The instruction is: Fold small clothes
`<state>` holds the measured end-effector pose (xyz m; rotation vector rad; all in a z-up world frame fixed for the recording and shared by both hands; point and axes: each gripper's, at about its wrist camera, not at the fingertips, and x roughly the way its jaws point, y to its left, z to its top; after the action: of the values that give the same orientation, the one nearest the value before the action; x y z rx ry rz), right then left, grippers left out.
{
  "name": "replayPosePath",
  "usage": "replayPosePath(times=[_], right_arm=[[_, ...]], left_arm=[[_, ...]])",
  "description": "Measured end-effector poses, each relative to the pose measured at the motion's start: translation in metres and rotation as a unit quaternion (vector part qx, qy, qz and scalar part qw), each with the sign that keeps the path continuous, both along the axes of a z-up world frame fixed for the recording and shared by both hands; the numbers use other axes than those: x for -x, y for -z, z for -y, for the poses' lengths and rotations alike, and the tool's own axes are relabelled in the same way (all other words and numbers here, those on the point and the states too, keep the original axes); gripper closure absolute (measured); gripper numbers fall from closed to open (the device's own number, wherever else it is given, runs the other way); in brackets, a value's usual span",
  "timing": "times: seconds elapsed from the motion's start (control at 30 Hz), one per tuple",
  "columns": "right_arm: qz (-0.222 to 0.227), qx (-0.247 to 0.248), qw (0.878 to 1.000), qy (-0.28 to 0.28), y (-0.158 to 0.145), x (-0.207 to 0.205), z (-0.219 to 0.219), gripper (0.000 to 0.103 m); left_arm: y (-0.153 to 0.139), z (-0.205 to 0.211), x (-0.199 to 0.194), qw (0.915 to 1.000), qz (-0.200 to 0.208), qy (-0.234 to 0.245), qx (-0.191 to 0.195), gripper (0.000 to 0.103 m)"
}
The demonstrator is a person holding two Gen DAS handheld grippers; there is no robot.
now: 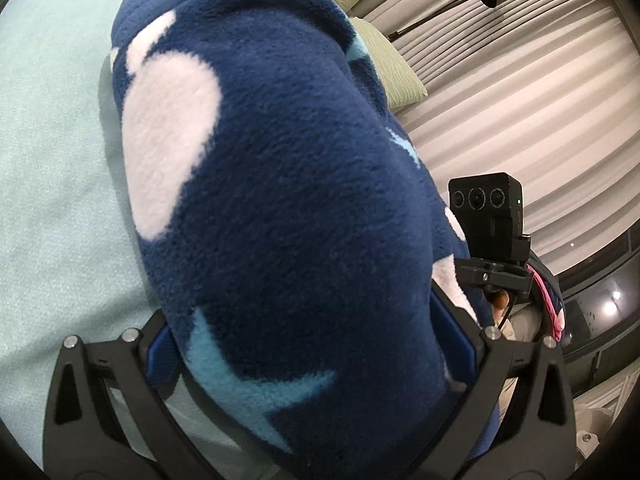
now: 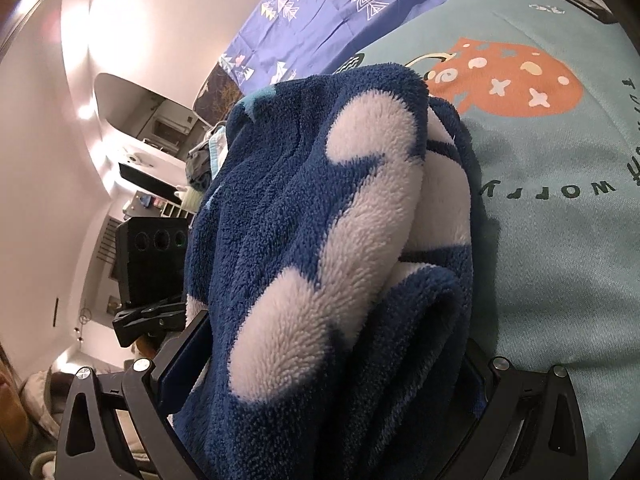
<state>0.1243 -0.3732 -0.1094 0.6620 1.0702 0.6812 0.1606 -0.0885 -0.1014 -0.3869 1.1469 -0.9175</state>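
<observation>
left tool [image 1: 316,360]: pinching fuzzy blue fleece [image 1: 280,200] | right tool [image 2: 328,380]: pinching same fleece, bunched between its fingers | fleece: lifted, in front of both tools, over teal blanket [image 2: 560,240] | progress: likely mid-fold, not yet laid flat

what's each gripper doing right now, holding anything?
Left gripper: shut on the navy fleece garment, fabric bunched between its fingers.
Right gripper: shut on the same navy fleece garment, over the teal blanket.
</observation>
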Motion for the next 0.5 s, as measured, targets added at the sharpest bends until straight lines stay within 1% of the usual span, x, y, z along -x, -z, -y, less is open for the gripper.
replayPosePath(times=[0.2, 0.23, 0.27, 0.3, 0.33, 0.37, 0.4, 0.43, 0.47, 0.5], right_arm=[[0.008, 0.006, 1.0, 0.006, -0.001, 0.0, -0.002, 0.0], [0.013, 0.008, 1.0, 0.007, -0.002, 0.0, -0.003, 0.002], [0.018, 0.008, 1.0, 0.007, -0.003, 0.001, -0.004, 0.008], [0.019, 0.008, 1.0, 0.009, -0.004, 0.001, -0.005, 0.011], [0.019, 0.016, 1.0, 0.015, -0.007, 0.002, -0.006, 0.015], [0.023, 0.024, 0.999, 0.02, -0.011, 0.003, -0.007, 0.022], [0.036, 0.034, 0.998, 0.027, -0.02, 0.007, -0.008, 0.026], [0.051, 0.04, 0.997, 0.035, -0.03, 0.013, -0.009, 0.034], [0.062, 0.041, 0.996, 0.041, -0.038, 0.017, -0.009, 0.039], [0.075, 0.042, 0.995, 0.048, -0.049, 0.023, -0.008, 0.04]], left_arm=[[0.005, 0.0, -0.008, 1.0, -0.002, 0.006, 0.007, 0.0], [0.006, 0.001, -0.008, 1.0, 0.0, 0.004, 0.007, 0.0], [0.005, 0.002, -0.007, 1.0, 0.006, -0.001, 0.005, 0.0], [0.004, 0.003, -0.005, 0.9999, 0.011, -0.005, 0.005, 0.001], [0.001, 0.002, -0.002, 0.9997, 0.022, -0.012, 0.006, 0.003], [-0.003, 0.003, 0.001, 0.9994, 0.03, -0.016, 0.007, 0.006], [-0.009, 0.002, 0.005, 0.9988, 0.043, -0.022, 0.009, 0.009], [-0.014, 0.001, 0.009, 0.9983, 0.053, -0.024, 0.009, 0.01], [-0.022, 0.002, 0.014, 0.9974, 0.068, -0.024, 0.008, 0.01], [-0.03, 0.003, 0.02, 0.9964, 0.082, -0.022, 0.006, 0.011]])
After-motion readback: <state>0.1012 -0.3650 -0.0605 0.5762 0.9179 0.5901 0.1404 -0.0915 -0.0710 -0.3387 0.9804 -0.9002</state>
